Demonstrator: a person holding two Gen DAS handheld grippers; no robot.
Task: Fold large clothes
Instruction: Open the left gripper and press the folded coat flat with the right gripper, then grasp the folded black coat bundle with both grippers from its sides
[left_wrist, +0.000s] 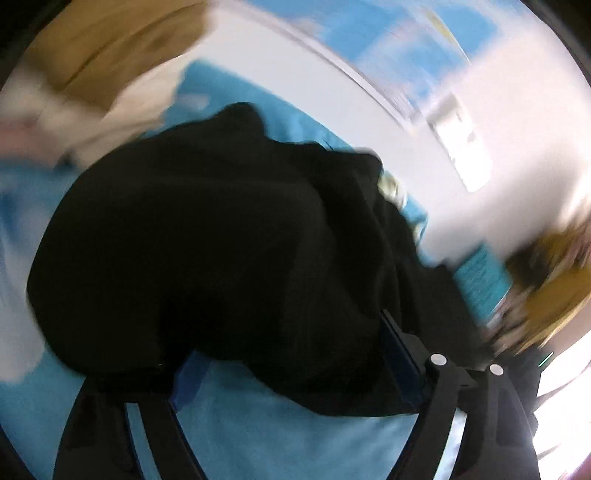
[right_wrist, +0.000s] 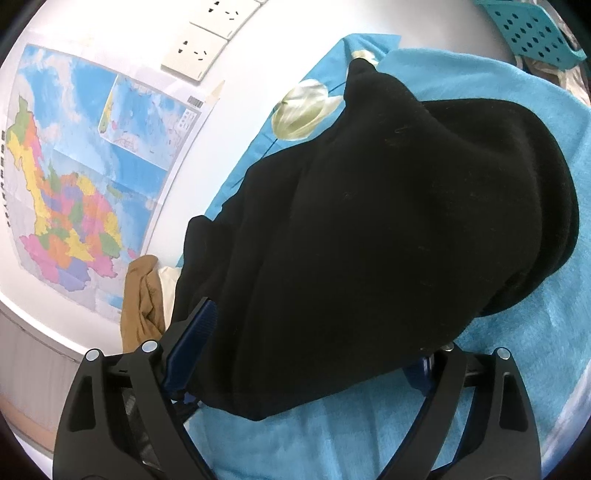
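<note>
left tongs (left_wrist: 288, 350) tilted down, spread wide over black garment (left_wrist: 207, 240), right tongs (right_wrist: 310, 354) likewise

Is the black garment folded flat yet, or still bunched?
Still bunched. The black garment lies in a rumpled mound on the blue towel, with uneven creases and no straight folded edges.

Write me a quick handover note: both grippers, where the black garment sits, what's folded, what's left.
Left gripper: jaws wide, black garment bunched between the fingers; the picture is too blurred to confirm any pinch.
Right gripper: jaws wide, the garment's near edge draped between the fingers.
Garment: heaped on the blue towel over the flowered sheet, beside the wall.
Done: no neat fold visible.
Left: spread it flat, then fold.
</note>
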